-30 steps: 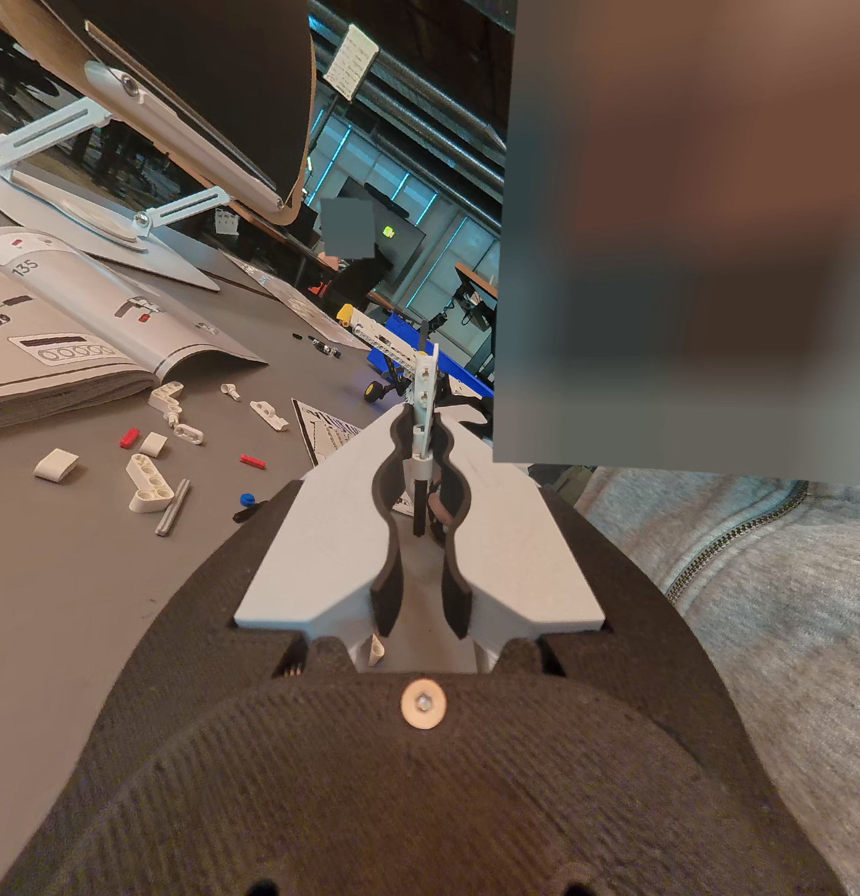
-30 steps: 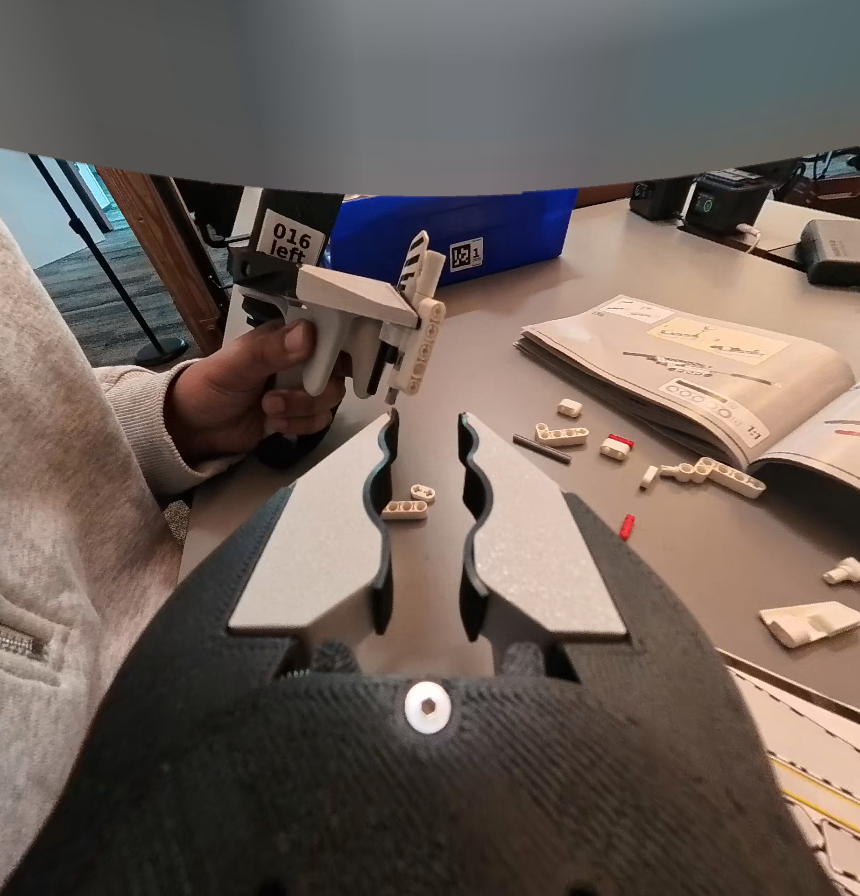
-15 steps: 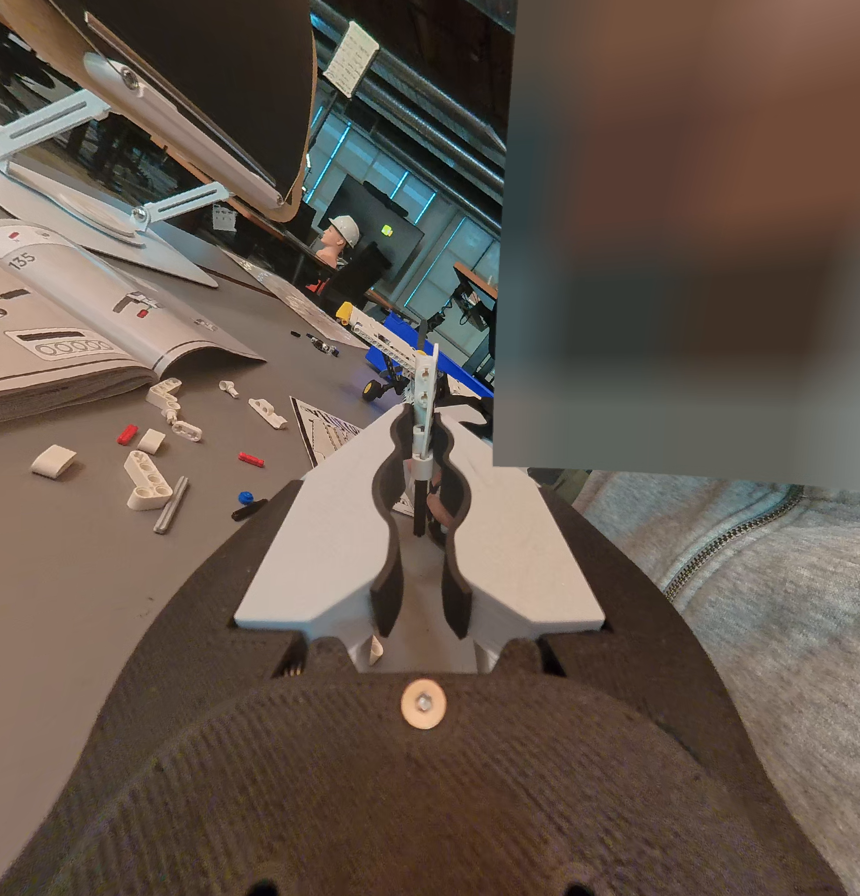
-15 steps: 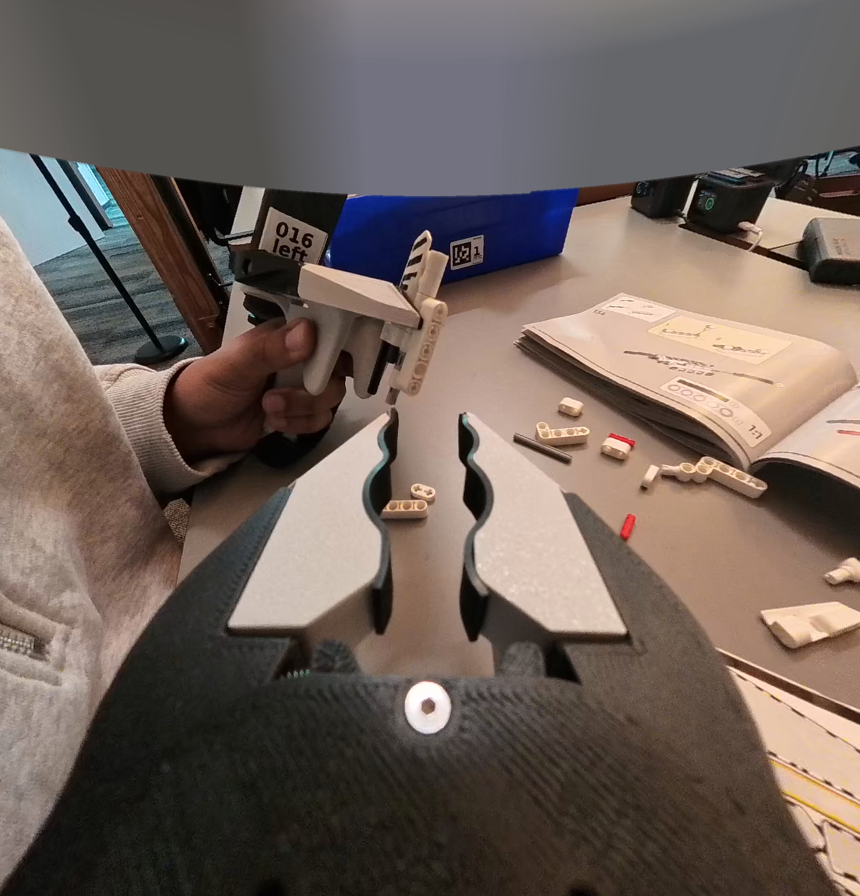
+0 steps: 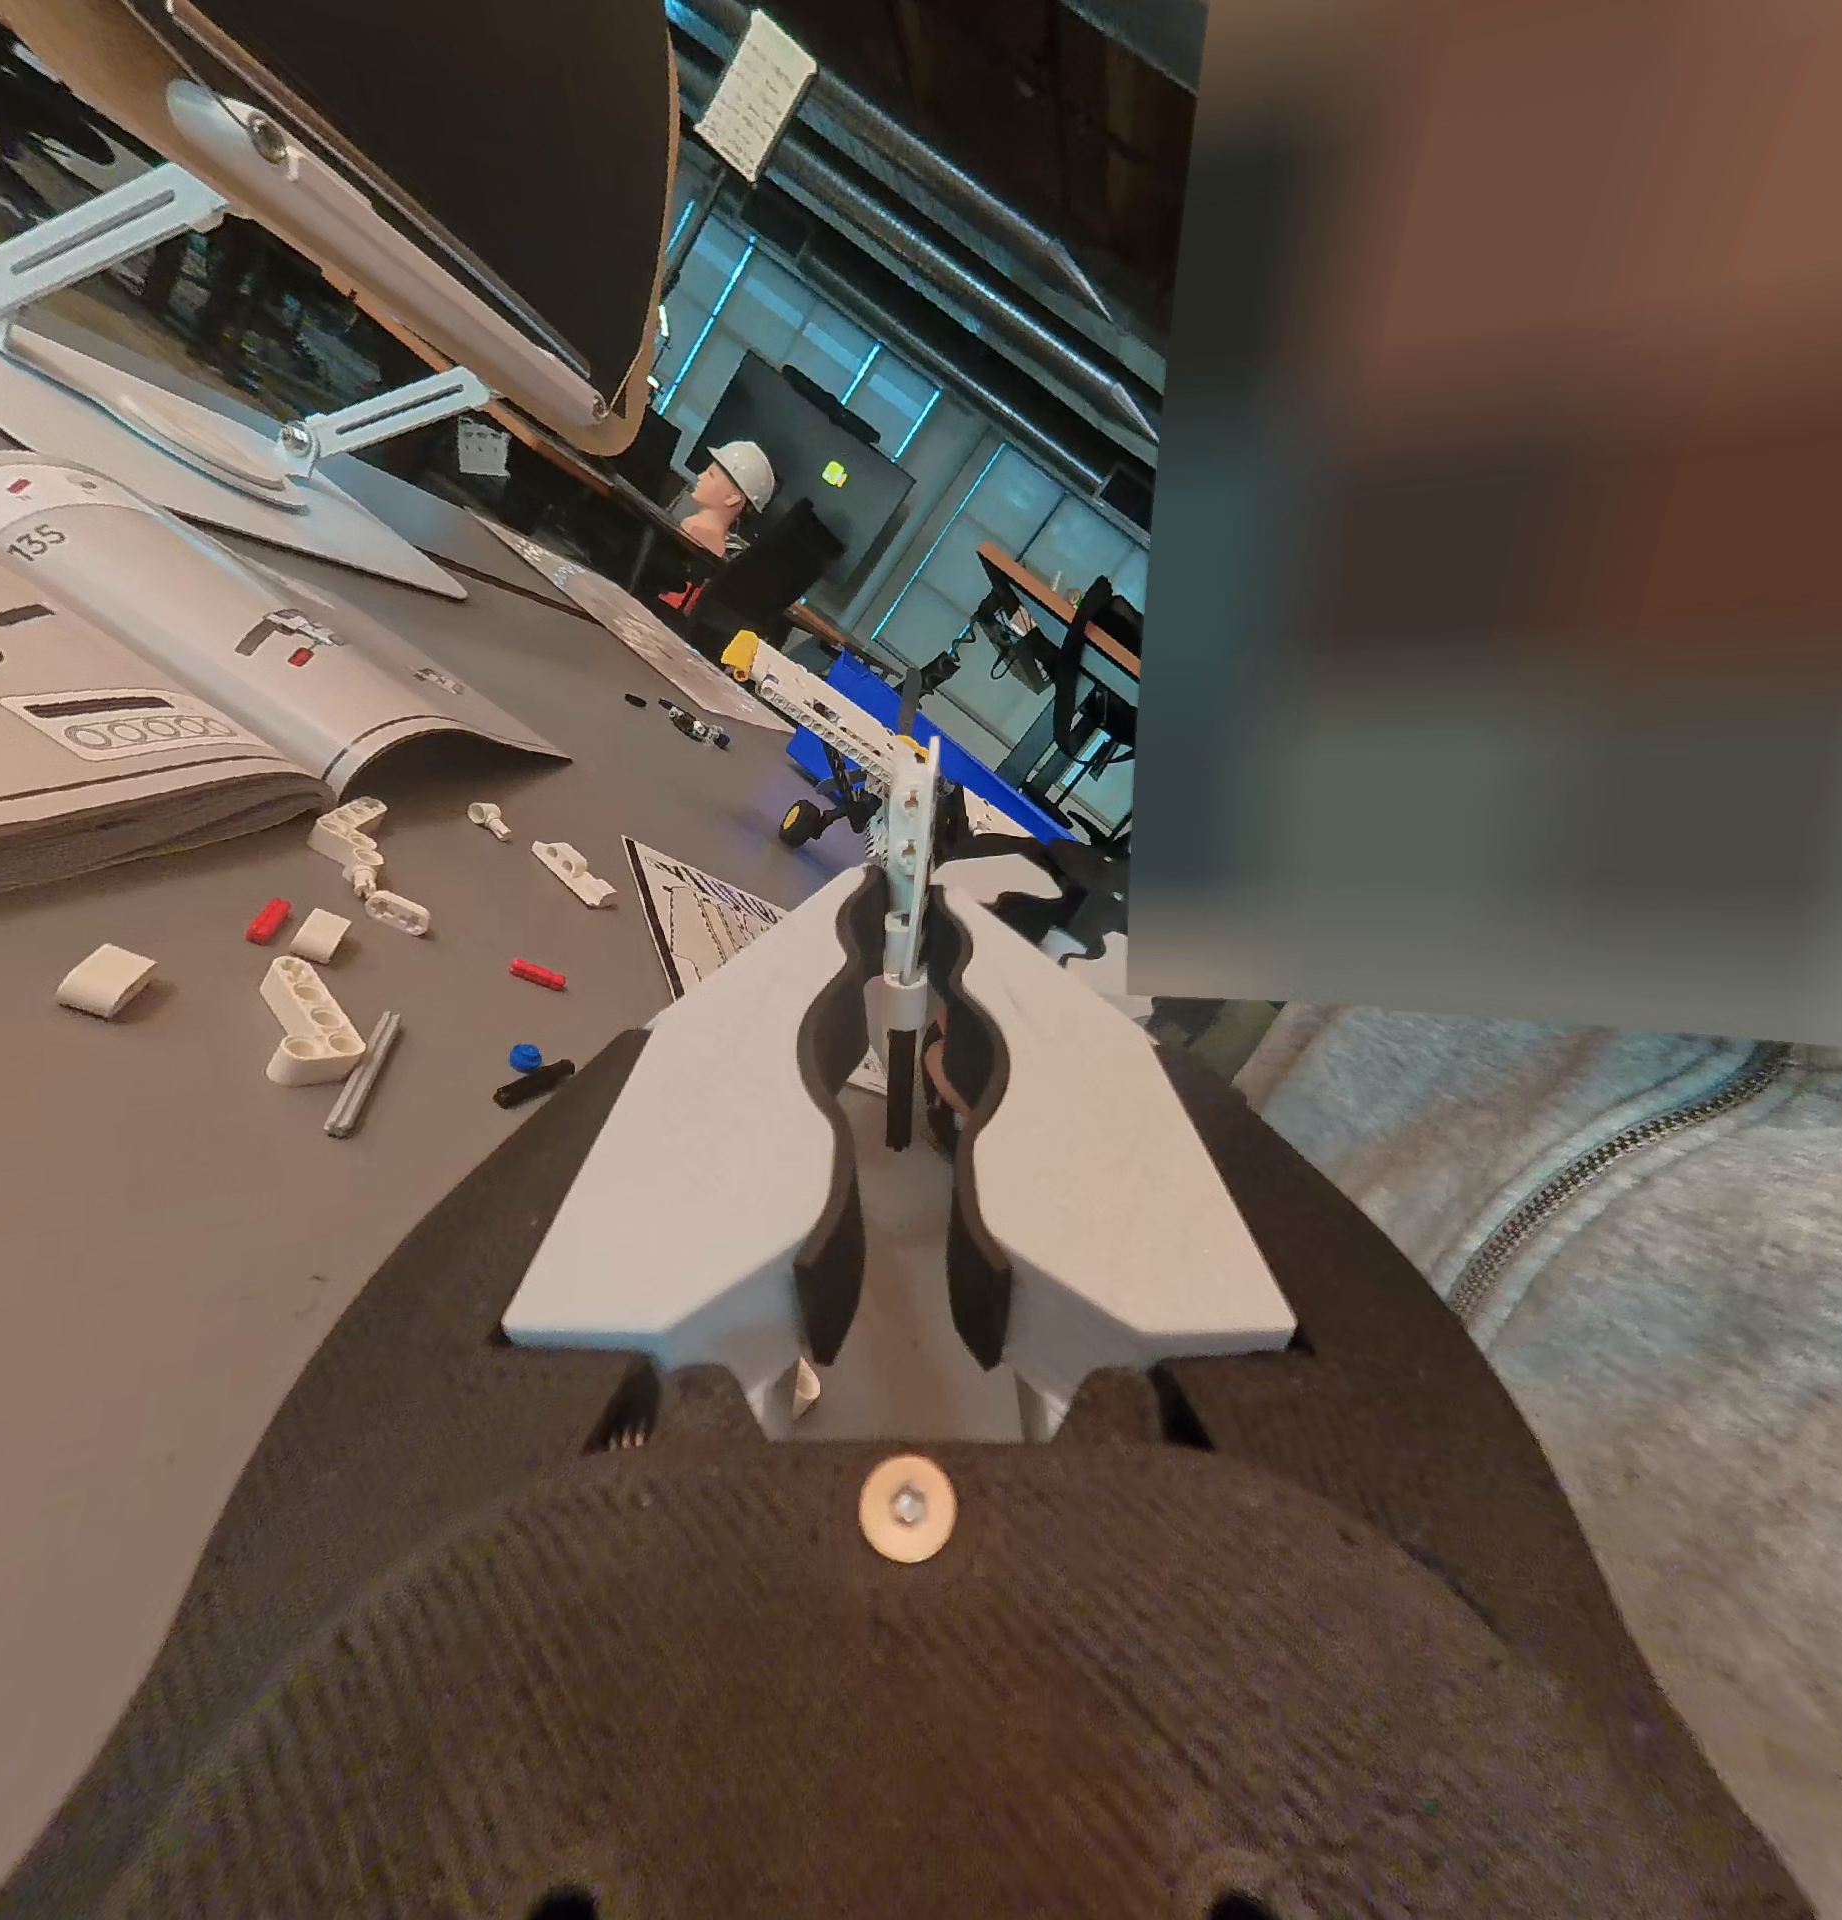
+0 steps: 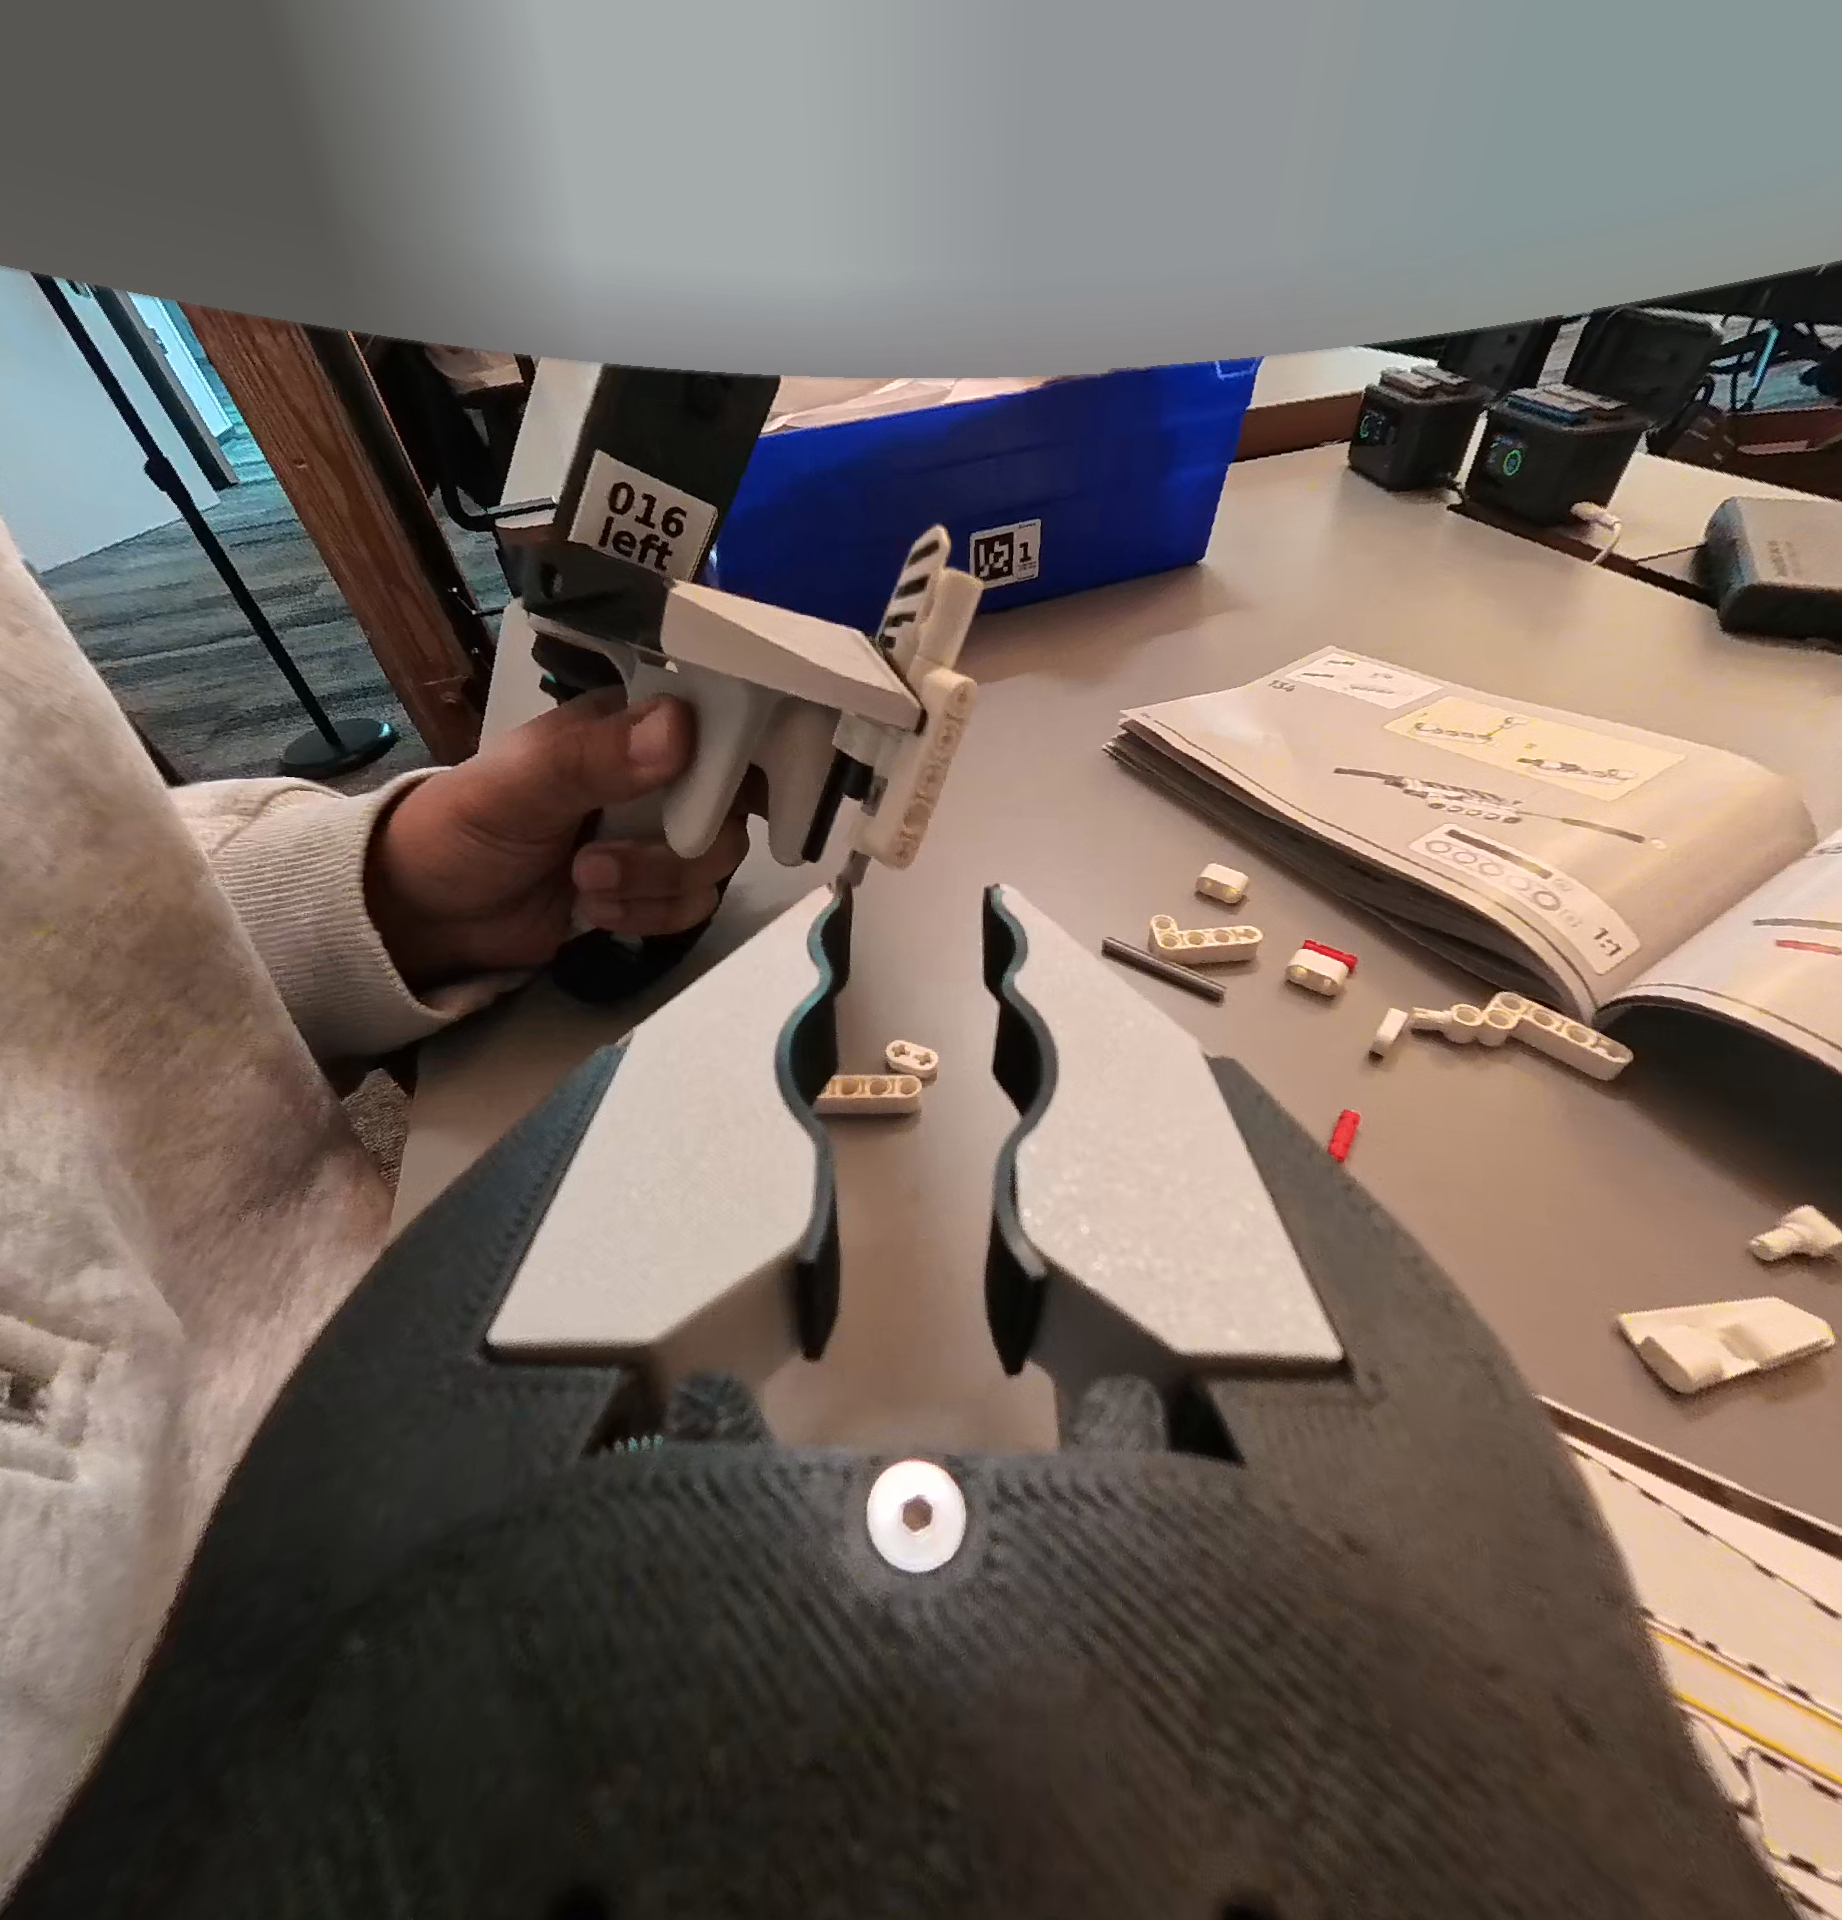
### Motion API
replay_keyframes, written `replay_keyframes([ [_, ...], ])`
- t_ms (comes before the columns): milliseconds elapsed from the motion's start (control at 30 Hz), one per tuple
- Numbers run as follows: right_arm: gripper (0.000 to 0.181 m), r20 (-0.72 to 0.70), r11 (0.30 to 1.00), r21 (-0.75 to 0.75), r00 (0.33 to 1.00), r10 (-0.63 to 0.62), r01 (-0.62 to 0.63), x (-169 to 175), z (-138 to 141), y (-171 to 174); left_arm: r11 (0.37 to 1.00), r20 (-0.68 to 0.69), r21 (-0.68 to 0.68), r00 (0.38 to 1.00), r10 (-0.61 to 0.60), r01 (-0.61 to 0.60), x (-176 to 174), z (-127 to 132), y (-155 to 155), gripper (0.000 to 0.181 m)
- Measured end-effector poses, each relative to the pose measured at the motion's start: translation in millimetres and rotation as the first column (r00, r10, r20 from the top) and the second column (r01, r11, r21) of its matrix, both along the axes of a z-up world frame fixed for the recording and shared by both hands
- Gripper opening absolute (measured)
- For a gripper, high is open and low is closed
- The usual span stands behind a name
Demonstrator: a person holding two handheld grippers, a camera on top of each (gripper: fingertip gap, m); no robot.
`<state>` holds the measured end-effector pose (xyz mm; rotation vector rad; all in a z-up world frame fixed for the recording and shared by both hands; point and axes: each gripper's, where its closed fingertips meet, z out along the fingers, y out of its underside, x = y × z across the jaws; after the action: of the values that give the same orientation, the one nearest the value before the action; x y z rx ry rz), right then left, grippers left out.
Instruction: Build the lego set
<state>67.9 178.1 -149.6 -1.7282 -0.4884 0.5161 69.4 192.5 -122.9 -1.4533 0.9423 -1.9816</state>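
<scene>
My left gripper (image 5: 901, 914) is shut on a small white lego assembly (image 5: 912, 831) with a white holed beam and a black axle, held upright above the table. The same gripper (image 6: 875, 727) shows in the right wrist view, held in a hand, with the assembly (image 6: 922, 748) at its tips. My right gripper (image 6: 917, 914) is open and empty, just below and in front of that assembly. Two small white beams (image 6: 875, 1086) lie on the table between its fingers.
An open instruction booklet (image 6: 1519, 821) (image 5: 169, 707) lies on the grey table (image 6: 1519, 1195). Loose white, red and black pieces (image 5: 314, 997) (image 6: 1208, 940) are scattered beside it. A blue bin (image 6: 1000, 488) stands behind. A partly built model (image 5: 823, 727) stands farther off.
Hardly anything has moved; the left gripper and its assembly drift very slightly, and the right gripper stays open in place.
</scene>
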Motion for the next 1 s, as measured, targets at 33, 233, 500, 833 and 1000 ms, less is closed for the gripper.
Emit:
replay_keyframes([
  [33,0.024,0.004,1.0,0.007,1.0,-0.001,0.001,0.0,1.5,-1.3,1.0,-0.002,0.006,1.0,0.0,0.0,0.2,-0.1,-0.6,0.005],
  [233,0.024,0.03,0.999,0.044,0.999,-0.015,0.014,-0.2,4.7,-6.4,0.997,-0.014,0.078,1.0,-0.007,0.008,1.7,-0.5,-9.0,0.005],
  [500,0.023,0.059,0.998,0.059,0.998,-0.036,0.032,2.3,2.6,-9.3,0.992,-0.024,0.124,0.999,-0.028,0.031,2.3,-1.0,-17.8,0.005],
  [833,0.024,-0.017,0.993,0.088,0.997,-0.076,0.077,18.3,19.9,-18.6,0.979,-0.217,-0.147,0.961,-0.171,0.141,12.9,-33.0,-25.0,0.005],
  [1000,0.036,0.087,0.995,-0.018,0.991,-0.1,0.102,34.5,9.3,-40.8,0.94,-0.42,-0.236,0.846,-0.328,0.247,22.7,-59.7,-57.2,0.006],
])
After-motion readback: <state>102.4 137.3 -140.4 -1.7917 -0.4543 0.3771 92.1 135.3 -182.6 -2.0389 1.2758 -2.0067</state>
